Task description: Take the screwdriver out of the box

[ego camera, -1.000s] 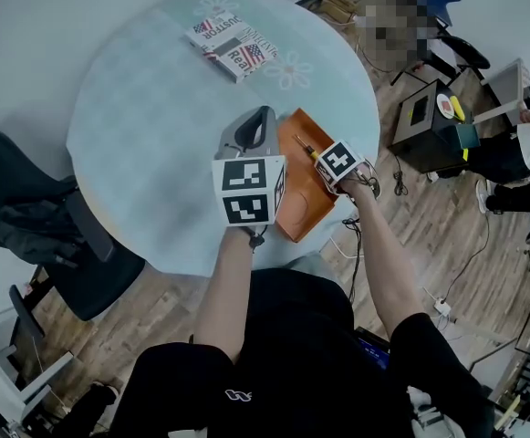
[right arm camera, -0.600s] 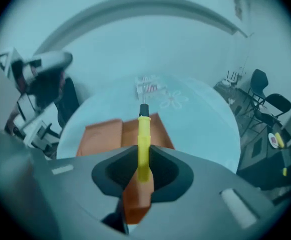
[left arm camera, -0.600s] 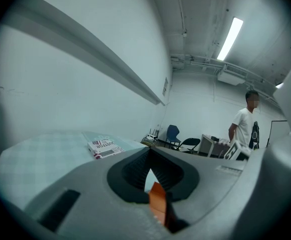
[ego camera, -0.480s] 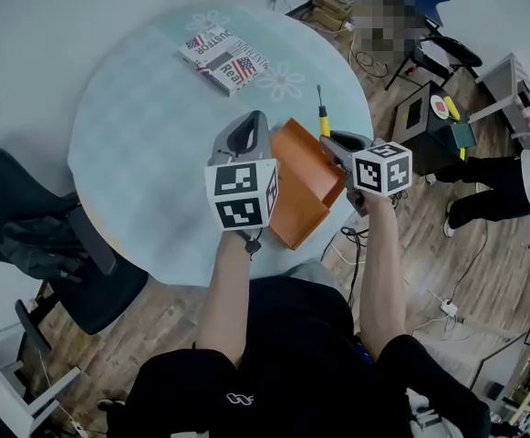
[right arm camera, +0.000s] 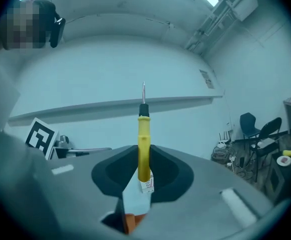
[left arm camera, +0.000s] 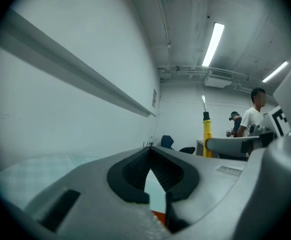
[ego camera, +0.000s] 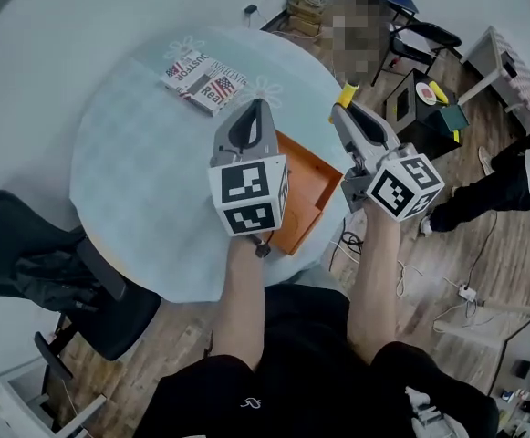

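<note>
Head view shows the box (ego camera: 306,182) below; gripper views show right tongs (right arm camera: 143,156) clenching the screwdriver (right arm camera: 143,131), left tongs (left arm camera: 151,159) clenched empty.

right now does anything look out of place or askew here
Only the orange box: it sits askew at the very edge of the round table, one corner seemingly past the rim, so it could tip off. The screwdriver is upright in the right gripper, already out of the box. Nothing spilled or broken.

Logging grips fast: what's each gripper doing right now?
Left gripper: closed, empty.
Right gripper: closed on the screwdriver.
</note>
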Demonstrator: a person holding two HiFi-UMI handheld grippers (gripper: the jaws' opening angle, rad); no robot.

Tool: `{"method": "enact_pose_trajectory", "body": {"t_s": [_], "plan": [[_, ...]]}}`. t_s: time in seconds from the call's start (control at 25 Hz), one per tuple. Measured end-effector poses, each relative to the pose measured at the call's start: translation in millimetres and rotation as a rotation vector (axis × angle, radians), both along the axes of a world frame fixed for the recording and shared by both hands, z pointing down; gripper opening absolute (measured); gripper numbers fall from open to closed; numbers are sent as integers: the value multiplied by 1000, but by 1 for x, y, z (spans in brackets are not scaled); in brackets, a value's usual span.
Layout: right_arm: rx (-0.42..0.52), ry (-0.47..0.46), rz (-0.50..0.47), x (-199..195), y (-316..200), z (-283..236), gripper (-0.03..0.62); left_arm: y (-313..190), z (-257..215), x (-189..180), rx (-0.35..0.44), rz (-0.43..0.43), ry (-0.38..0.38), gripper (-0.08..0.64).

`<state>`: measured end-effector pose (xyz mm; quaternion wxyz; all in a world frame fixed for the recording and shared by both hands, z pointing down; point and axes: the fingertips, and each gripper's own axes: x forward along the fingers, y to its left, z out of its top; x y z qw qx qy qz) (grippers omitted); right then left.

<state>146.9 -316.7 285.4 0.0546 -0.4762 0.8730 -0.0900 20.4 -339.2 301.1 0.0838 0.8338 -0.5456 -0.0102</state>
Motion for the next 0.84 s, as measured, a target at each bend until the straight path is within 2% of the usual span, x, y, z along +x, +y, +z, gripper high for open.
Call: {"method": "enact_pose_trajectory", "body": {"t_s": [0.2, 0.84], "plan": [[6, 20, 22, 8, 11, 6, 84, 14, 11, 13, -11, 35, -32, 3], [21, 67, 7, 0, 21, 8, 84, 24, 15, 13, -3, 50, -40, 3]]}}
